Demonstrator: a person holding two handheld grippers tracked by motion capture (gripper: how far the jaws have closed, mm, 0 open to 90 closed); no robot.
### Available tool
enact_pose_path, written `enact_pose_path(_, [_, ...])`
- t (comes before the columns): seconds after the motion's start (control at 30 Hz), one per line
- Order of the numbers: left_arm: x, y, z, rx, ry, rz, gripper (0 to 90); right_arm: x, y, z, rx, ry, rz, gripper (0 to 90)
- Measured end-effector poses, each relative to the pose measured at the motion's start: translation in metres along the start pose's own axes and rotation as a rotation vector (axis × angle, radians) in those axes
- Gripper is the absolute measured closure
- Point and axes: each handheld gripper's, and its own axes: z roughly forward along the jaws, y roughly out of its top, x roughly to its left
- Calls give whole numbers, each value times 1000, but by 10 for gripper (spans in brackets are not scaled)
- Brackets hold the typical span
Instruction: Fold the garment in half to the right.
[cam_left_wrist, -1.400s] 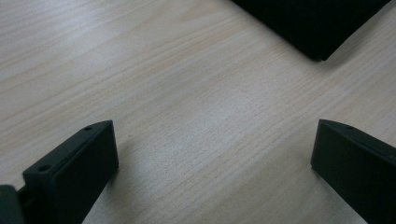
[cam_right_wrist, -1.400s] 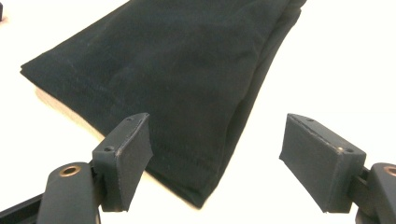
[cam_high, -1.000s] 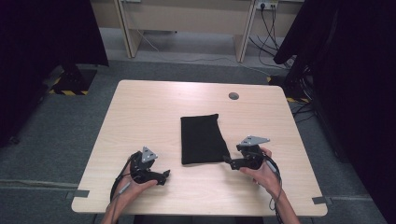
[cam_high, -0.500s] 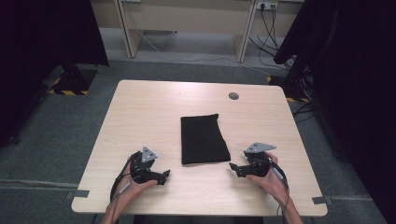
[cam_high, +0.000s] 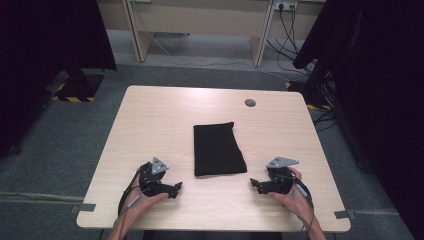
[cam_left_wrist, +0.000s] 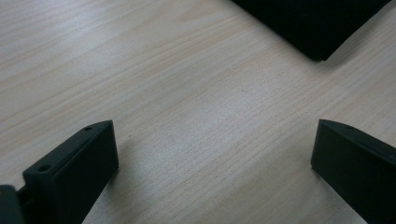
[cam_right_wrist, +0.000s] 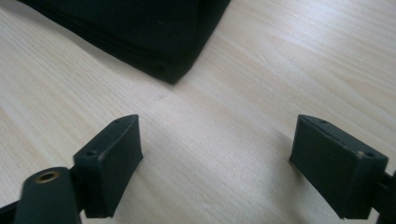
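A folded black cloth lies flat in the middle of the light wooden table. My left gripper rests near the front edge, left of the cloth, open and pointing right. In the left gripper view its jaws stand wide over bare wood, with the cloth's corner ahead. My right gripper sits to the right of the cloth's near corner, pointing left. Its jaws have just been opening and hold nothing; the cloth's corner lies a little beyond them.
A round cable hole sits near the table's far right corner. Dark curtains hang on both sides, and cables lie on the floor beyond the table.
My right gripper has drawn back from the cloth's near right corner, toward the right and the front edge. The cloth and the left gripper have stayed still.
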Motion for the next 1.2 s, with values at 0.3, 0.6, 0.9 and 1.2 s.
enact_pose_path(0.3, [0, 0, 0, 1, 0, 0, 0, 1, -7, -6, -2, -4, 4, 151])
enact_pose_path(0.6, [-4, -3, -3, 2, 3, -4, 0, 3, -12, -11, 1, -8, 6, 148])
enact_pose_path(0.9, [-9, -8, -8, 2, 1, 1, 0, 8, -20, -17, -3, -22, 16, 129])
enact_pose_path(1.2, [-12, -12, -13, 5, -3, 5, 0, 15, -29, -25, -10, -25, 20, 128])
